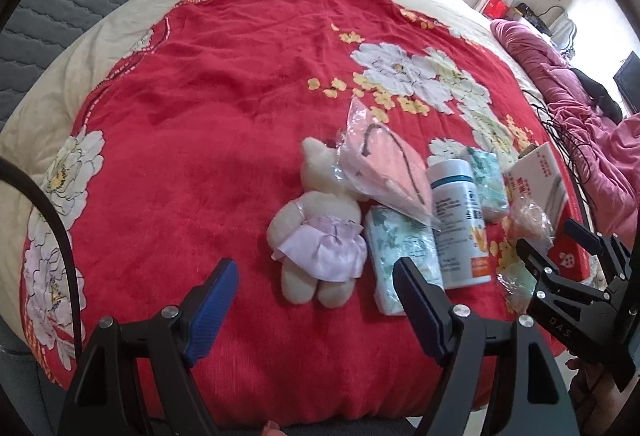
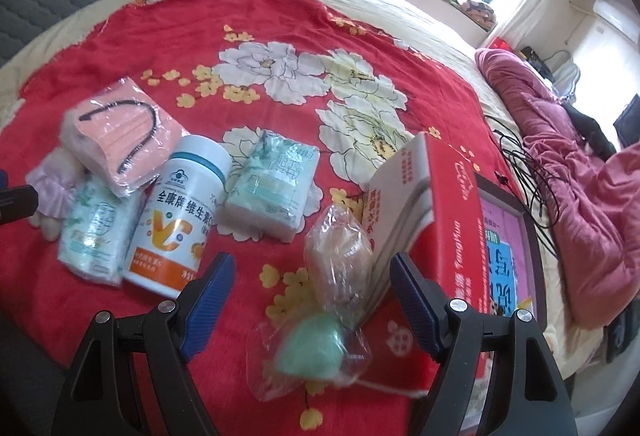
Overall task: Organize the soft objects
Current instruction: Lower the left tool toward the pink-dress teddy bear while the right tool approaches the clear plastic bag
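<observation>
Both tools, left tool (image 1: 316,312) and right tool (image 2: 312,308), hang apart, empty, above the red blanket (image 1: 200,115).

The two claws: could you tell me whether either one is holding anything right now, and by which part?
Nothing is held. The left claw and right claw are both open above the bed.
</observation>
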Tool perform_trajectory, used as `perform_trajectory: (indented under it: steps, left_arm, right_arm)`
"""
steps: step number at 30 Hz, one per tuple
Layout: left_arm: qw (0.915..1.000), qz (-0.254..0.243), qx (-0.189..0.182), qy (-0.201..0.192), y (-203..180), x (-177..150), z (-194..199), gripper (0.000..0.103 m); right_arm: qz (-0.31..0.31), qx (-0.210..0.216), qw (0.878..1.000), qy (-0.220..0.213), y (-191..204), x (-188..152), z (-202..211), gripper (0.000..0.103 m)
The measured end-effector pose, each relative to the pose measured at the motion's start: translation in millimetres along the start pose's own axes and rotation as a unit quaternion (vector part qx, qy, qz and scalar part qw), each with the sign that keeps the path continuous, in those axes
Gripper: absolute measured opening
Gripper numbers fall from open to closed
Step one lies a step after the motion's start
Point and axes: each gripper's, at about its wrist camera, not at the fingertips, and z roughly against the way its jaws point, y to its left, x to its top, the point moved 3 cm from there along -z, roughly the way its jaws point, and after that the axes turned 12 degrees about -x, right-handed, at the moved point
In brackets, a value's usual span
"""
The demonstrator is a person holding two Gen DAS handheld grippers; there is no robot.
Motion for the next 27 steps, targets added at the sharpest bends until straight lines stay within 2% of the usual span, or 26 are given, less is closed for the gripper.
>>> perform_trajectory:
  steps: [10, 15, 20, 24, 26, 27]
  left_arm:
    - [0.9997, 0.005, 0.011, 0.022, 10, 7, -25, 0.079]
    - [0.9995, 0.013, 0.012, 0.024, 17, 11, -33, 0.079]
    - [0.9995, 0.013, 0.014, 0.026, 20, 13, -37, 0.079]
    - [0.9995, 0.012, 0.012, 0.027, 18, 14, -40, 0.079]
    - [0.9995, 0.012, 0.010, 0.029, 18, 14, -42, 0.079]
    - [0.9995, 0.012, 0.011, 0.029, 18, 15, -43, 0.079]
  right_arm:
    - [0.050, -0.056, 0.997, 0.004, 13, 4, -23, 0.079]
    - [0.056, -0.061, 0.997, 0.005, 14, 5, -28, 0.077]
    - [0.055, -0.053, 0.997, 0.019, 15, 4, -36, 0.059]
    - [0.052, -0.050, 0.997, 0.027, 14, 3, -41, 0.056]
    - [0.049, -0.046, 0.997, 0.034, 13, 3, -45, 0.045]
    - [0.044, -0.040, 0.998, 0.038, 12, 3, -47, 0.045]
